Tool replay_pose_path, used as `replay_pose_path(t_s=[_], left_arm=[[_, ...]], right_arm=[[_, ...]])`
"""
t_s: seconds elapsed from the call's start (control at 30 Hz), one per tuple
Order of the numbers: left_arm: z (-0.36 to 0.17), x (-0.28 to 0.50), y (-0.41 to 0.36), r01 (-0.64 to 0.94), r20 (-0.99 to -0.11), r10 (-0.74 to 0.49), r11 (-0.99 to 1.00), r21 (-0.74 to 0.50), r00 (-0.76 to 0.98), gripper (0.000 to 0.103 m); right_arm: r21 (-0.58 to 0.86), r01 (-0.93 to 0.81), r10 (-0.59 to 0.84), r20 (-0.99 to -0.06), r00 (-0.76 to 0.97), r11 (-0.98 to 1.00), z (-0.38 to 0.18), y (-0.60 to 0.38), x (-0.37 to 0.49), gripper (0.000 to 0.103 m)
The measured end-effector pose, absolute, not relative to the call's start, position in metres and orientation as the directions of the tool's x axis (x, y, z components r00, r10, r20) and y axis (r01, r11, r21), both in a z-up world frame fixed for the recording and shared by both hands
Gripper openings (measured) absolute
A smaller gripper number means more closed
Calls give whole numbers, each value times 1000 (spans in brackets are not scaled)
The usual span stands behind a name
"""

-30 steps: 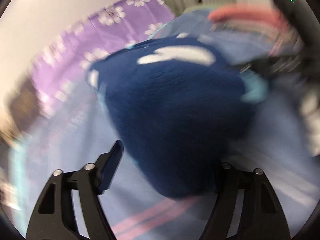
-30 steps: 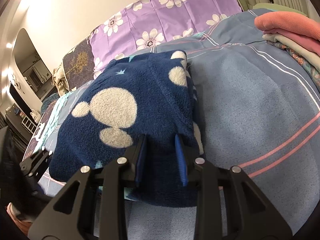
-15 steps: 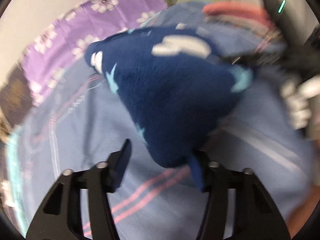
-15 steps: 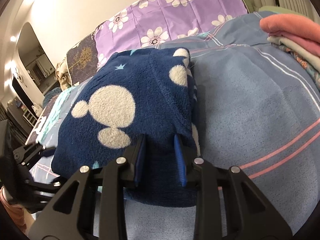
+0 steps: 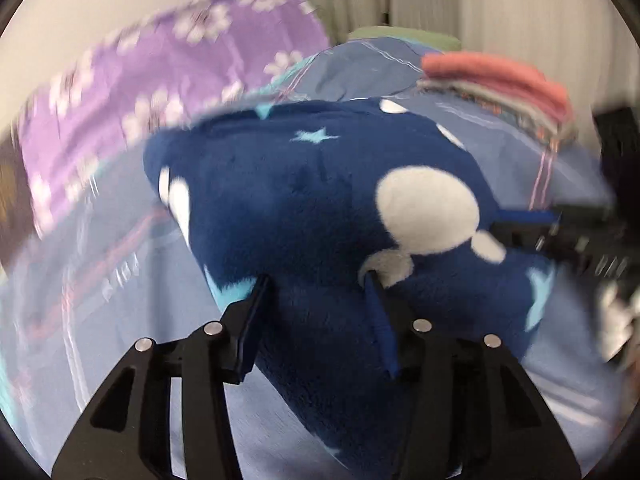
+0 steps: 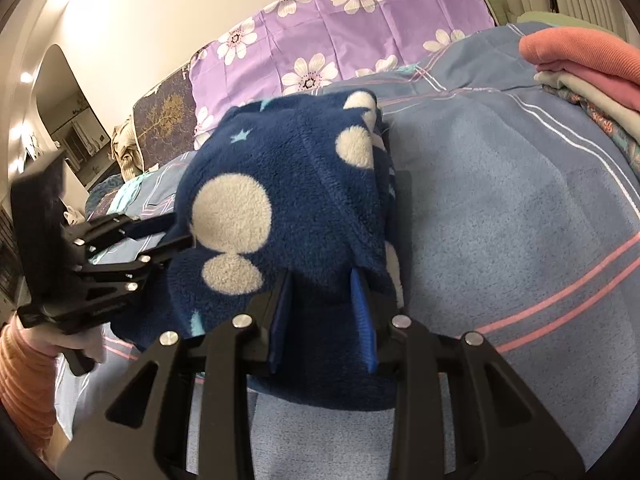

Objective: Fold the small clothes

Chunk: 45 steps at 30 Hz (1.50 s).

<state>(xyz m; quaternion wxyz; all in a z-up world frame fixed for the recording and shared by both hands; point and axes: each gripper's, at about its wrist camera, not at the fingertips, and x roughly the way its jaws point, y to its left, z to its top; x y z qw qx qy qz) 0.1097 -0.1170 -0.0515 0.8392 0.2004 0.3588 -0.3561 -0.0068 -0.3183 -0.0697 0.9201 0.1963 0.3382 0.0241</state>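
Over the bed (image 6: 520,200), both grippers pinch the fleece (image 6: 288,200): the right gripper (image 6: 322,316) on its near edge, the left gripper (image 5: 316,320) on another side.

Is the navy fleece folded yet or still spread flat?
Folded. The navy fleece is a thick bundle with doubled layers along its right edge, and the left gripper and right gripper both clamp it.

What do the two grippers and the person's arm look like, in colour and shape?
Both the left gripper and the right gripper are matte black, with open triangular frames and round silver screws. Their fingers are flat blue pads. In the right wrist view the left gripper carries a boxy black body on a handle. The hand holding it shows a ribbed orange sleeve.
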Motion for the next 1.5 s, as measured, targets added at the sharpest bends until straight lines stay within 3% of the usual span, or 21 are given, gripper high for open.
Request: replay_pose_path(t_s=[0.13, 0.3, 0.43, 0.53, 0.63, 0.7, 0.73, 0.8, 0.93, 1.1, 1.2, 1.3, 1.37, 1.5], left_arm=[[-52, 95, -118, 740, -734, -427, 656, 151, 528, 49], [-44, 97, -113, 737, -724, -471, 672, 76, 504, 47], [-15, 111, -103, 743, -689, -542, 670, -8, 481, 43], [11, 127, -103, 716, -635, -540, 697, 32, 553, 42], [17, 156, -114, 703, -628, -537, 711, 24, 564, 42], [-9, 182, -131, 672, -684, -457, 737, 67, 569, 42], [-35, 195, -142, 662, -733, -388, 741, 112, 559, 44], [-60, 196, -152, 652, -728, -357, 741, 162, 586, 43], [-57, 177, -167, 628, -694, -284, 716, 305, 661, 35], [-44, 199, -138, 666, -725, -417, 742, 76, 548, 38], [-27, 212, -123, 637, -700, -480, 769, -46, 529, 39], [-6, 226, -115, 593, -625, -502, 801, -77, 597, 39], [0, 247, -117, 590, -618, -526, 798, -121, 585, 39], [-25, 286, -137, 536, -707, -417, 842, -63, 572, 40]], right_arm=[[317, 103, 132, -639, 758, 943, -64, -310, -4, 31], [230, 121, 58, -643, 763, 966, -43, -302, -7, 30], [256, 60, 101, -571, 815, 965, -13, -298, -6, 31], [197, 36, 76, -533, 843, 980, 4, -289, 5, 36], [202, 35, 90, -576, 812, 979, -8, -288, 28, 43], [216, 46, 110, -656, 747, 975, -46, -292, 52, 47], [198, 42, 95, -633, 769, 979, -56, -291, 52, 47], [188, 41, 88, -626, 775, 981, -57, -291, 52, 46], [138, 59, 44, -643, 764, 989, -54, -283, 53, 47], [147, 54, 53, -641, 766, 988, -52, -285, 51, 47], [103, 47, 32, -652, 757, 994, -50, -279, 54, 48], [141, 37, 69, -678, 732, 989, -34, -282, 57, 51], [184, 28, 96, -630, 771, 983, -10, -287, 56, 52], [134, 2, 69, -522, 850, 991, 25, -276, 65, 52]])
